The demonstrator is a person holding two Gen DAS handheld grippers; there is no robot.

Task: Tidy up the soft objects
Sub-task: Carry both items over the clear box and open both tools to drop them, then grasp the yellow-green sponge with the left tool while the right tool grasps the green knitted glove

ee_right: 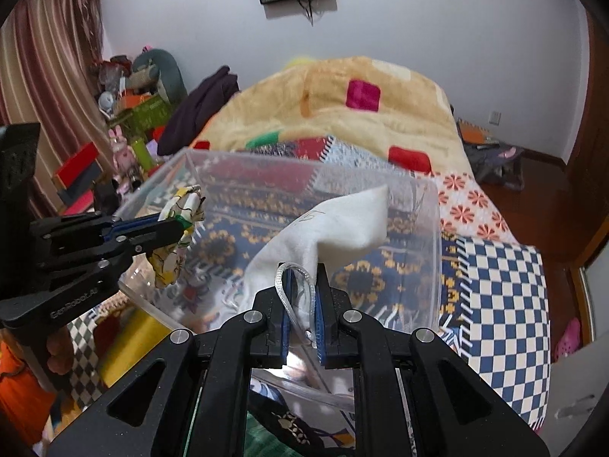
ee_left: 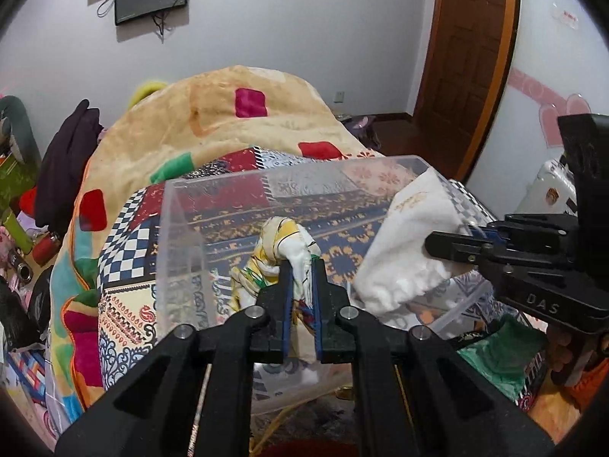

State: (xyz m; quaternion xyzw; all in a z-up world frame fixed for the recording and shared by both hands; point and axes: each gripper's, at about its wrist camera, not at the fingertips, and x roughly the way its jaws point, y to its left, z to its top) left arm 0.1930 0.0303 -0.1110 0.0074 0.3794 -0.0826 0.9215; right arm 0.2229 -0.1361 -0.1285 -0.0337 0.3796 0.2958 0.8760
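A clear plastic bin [ee_left: 179, 228] [ee_right: 434, 236] stands on the patterned bed. My left gripper [ee_left: 302, 266] is shut on a yellow-and-white printed cloth [ee_left: 281, 240] and holds it over the bin's near side; it also shows in the right wrist view [ee_right: 179, 224] with the cloth [ee_right: 182, 205]. My right gripper [ee_right: 302, 270] is shut on a white cloth [ee_right: 335, 224] with a clear loop at the pads, holding it over the bin. In the left wrist view the right gripper [ee_left: 437, 245] enters from the right with the white cloth [ee_left: 411, 243].
A beige blanket with coloured squares [ee_left: 236, 114] is heaped at the bed's far end. A dark garment [ee_left: 64, 167] hangs at the left beside cluttered shelves [ee_right: 125, 122]. A wooden door [ee_left: 468, 57] is at the right. Green and patterned fabrics [ee_left: 495, 354] lie near the bin's front.
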